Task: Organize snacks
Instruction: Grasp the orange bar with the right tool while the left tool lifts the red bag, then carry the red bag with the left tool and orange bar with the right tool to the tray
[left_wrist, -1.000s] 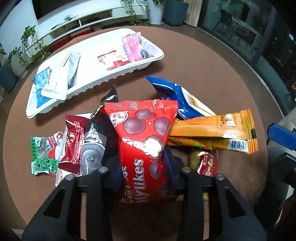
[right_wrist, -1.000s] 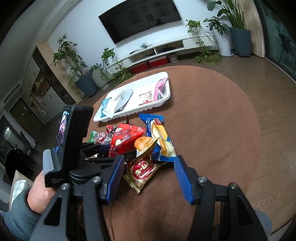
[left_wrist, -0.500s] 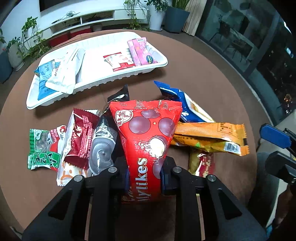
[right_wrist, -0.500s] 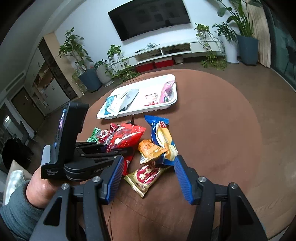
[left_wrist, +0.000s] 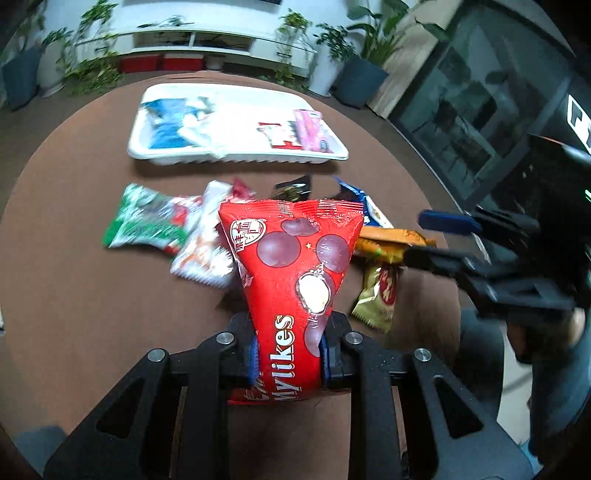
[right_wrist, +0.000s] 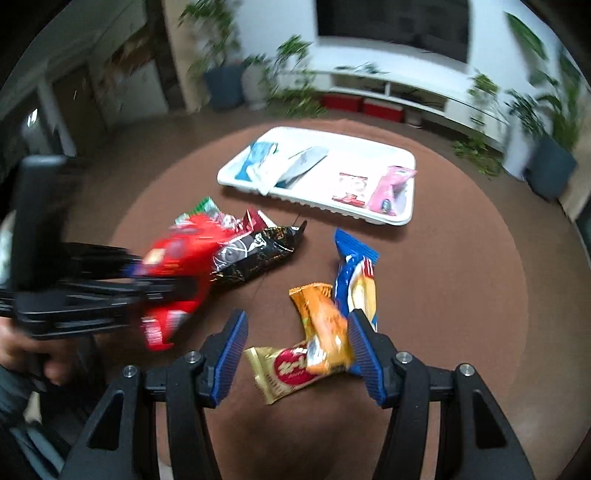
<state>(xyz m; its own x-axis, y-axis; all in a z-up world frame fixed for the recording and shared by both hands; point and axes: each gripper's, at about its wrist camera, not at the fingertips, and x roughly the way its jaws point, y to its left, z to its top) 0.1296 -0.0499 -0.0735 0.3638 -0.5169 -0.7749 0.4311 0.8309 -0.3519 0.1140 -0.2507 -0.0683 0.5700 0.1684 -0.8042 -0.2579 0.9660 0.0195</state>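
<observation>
My left tool (left_wrist: 288, 350) pinches the red snack bag (left_wrist: 295, 266) above the brown surface (left_wrist: 92, 295), before the white tray (left_wrist: 236, 157). My right tool (right_wrist: 295, 350) is spread over the orange packet (right_wrist: 325, 325), holding nothing.

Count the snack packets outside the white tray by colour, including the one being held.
red packet: 2
green packet: 1
white packet: 1
black packet: 1
blue packet: 1
orange packet: 1
gold packet: 1
Total: 8
</observation>
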